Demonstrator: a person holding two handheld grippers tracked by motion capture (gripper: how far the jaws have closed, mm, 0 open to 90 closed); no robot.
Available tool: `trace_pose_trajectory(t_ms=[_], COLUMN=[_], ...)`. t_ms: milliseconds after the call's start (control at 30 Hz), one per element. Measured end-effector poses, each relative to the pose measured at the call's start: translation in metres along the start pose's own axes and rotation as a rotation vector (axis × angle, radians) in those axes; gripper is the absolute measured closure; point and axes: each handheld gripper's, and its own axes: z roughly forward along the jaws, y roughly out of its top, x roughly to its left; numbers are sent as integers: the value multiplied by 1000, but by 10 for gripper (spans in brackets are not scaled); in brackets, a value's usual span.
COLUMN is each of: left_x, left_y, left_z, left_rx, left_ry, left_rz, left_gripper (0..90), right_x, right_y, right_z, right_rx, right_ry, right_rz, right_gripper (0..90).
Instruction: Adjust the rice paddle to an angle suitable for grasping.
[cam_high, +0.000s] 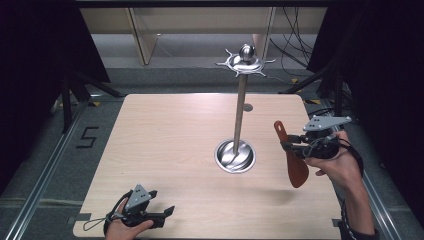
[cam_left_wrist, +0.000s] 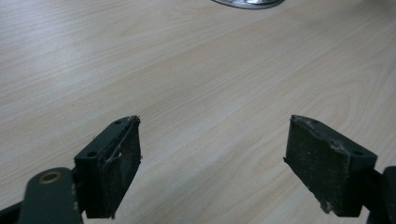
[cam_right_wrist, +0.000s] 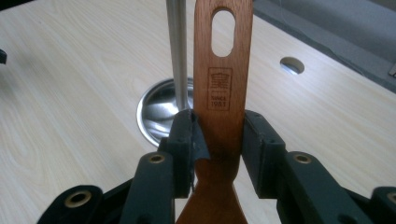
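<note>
Nearest you, your left gripper rests low at the near edge of the tabletop, its fingers spread wide apart with bare wood between them. In the left gripper view the rim of the steel base lies far ahead of those fingers, well apart from them.

Farther out on your right, your right gripper is lifted off the tabletop with its fingers clamped on the wooden spatula, one pad on each narrow edge of the handle. The grip sits on the handle just above where it widens toward the blade. In the high view the spatula's long axis runs near upright with a slight tilt: the blade hangs below the fingers, toward you, and the handle end with its slot points up and away beyond them.

Just past the fingers, to their left in the right gripper view, the steel pole of the hanging stand rises from its round base. Its spiked top ring sits farther off still.
</note>
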Motion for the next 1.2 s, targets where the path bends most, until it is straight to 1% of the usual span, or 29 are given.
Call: trace_pose_trajectory(t_ms=[33,67,100,133,167,200,233,267,333,367,400,433,467,500,533,567,600,667,700,800,833,900,933,967,1000,1067,1100,1133,1200], left_x=[0,-2,-2,1,0,0,0,-2,0,0,0,-1,1,1,-2,0,1,1,-2,-2,0,-2,-2,0,-1,0,-2,-2,1], left_y=[0,0,0,0,0,0,0,0,0,0,0,0,0,0,0,0,0,0,0,0,0,0,0,0,0,0,0,0,0], left_z=[0,2,2,1,0,0,0,2,0,0,0,1,0,0,1,-1,1,1,1,1,1,2,2,1,1,1,1,2,-1], left_rx=[-6,-24,-24,-5,0,0,2,-23,3,-1,-1,-15,-5,-5,-20,4,-8,-4,-14,-16,-12,-24,-24,-4,-18,-4,-21,-23,8], left_ry=[0,-1,-1,7,2,2,1,1,1,2,2,0,9,9,1,1,7,7,1,-1,4,-1,-1,8,-3,-1,4,-3,0], left_rz=[-1,-26,-26,13,2,2,-1,-23,3,1,1,-16,15,15,-21,4,9,16,-16,-16,-1,-26,-26,9,-10,-1,-26,-24,10], left_gripper=[174,174,174,174,174,174,174,174,174,174,174,174,174,174,174,174,174,174,174,174,174,174,174,174,174,174,174,174,174], right_x=[1,2,3,3,4,4,5,4,13,13,15,15,19,19,20,22,22,25,28,27,28,29,28,30,30,30,30,30,31], right_y=[1,2,3,3,6,6,7,9,16,20,23,23,29,29,32,39,39,45,49,53,54,60,63,65,65,71,74,77,81], right_z=[-1,-1,-2,-2,-4,-4,-6,-7,-12,-16,-19,-19,-25,-25,-28,-33,-33,-37,-40,-43,-45,-49,-51,-52,-52,-55,-56,-57,-58], right_rx=[-7,-23,-27,-27,-46,-46,-56,-69,-106,-95,-116,-116,-129,-129,-138,-154,-154,-161,-155,-163,-162,-179,-177,-185,-185,-194,-208,-207,-212], right_ry=[17,22,25,25,31,31,35,36,34,42,29,29,32,32,36,31,31,22,20,9,14,-1,0,-2,-2,-7,-14,-13,-16], right_rz=[24,22,24,24,13,13,26,-3,-15,-35,-48,-48,-49,-49,-54,-77,-77,-84,-87,-105,-103,-111,-124,-117,-117,-119,-129,-132,-139], right_gripper=[672,672,672,672,672,672,672,672,672,672,672,672,672,672,672,672,672,672,672,672,672,672,672,672,672,672,672,672,672])
